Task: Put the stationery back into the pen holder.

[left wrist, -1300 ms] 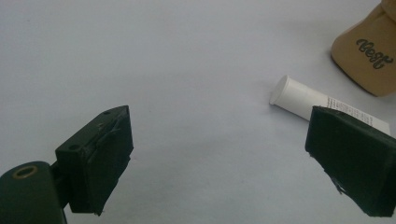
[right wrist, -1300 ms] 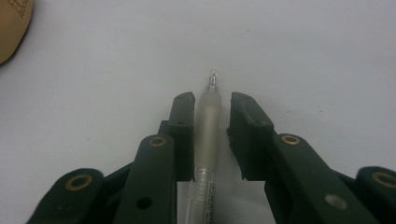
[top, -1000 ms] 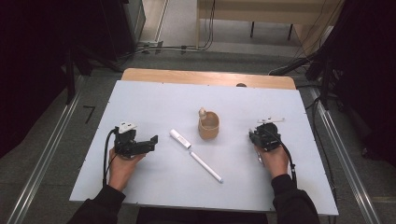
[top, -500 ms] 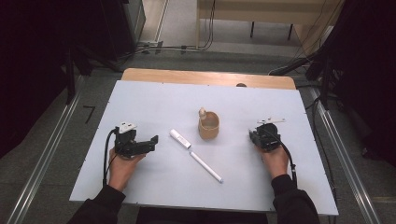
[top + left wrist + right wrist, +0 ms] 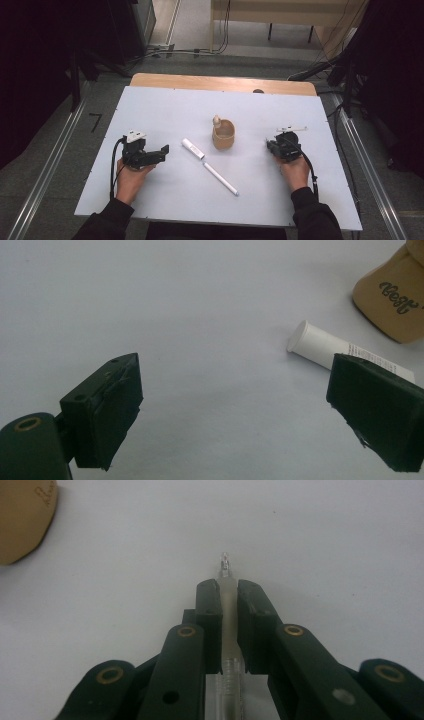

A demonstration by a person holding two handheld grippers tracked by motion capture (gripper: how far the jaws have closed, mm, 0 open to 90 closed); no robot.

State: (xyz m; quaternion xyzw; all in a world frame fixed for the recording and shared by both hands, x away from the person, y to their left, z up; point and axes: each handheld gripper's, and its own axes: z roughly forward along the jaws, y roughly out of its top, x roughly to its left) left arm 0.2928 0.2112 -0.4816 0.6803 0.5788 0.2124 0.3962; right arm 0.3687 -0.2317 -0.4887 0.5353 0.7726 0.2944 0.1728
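Note:
My right gripper point(image 5: 286, 137) rests at the right of the white table point(image 5: 150, 110), with its jaws shut on a thin clear pen barrel point(image 5: 228, 605). The barrel's tip pokes out past my right gripper point(image 5: 228, 587). My left gripper point(image 5: 161, 151) lies at the left with its jaws wide open and nothing between the pads. In the left gripper view, my left gripper point(image 5: 247, 400) points toward a white tube point(image 5: 325, 345), partly hidden behind one jaw. The tube point(image 5: 193, 148) lies beside a tan cup point(image 5: 223, 135).
A white pen point(image 5: 220, 178) lies slanted near the table's middle front. The tan cup point(image 5: 395, 300) bears dark lettering, and its edge point(image 5: 22, 520) shows at the upper left of the right gripper view. A wooden strip point(image 5: 220, 83) runs along the table's far edge.

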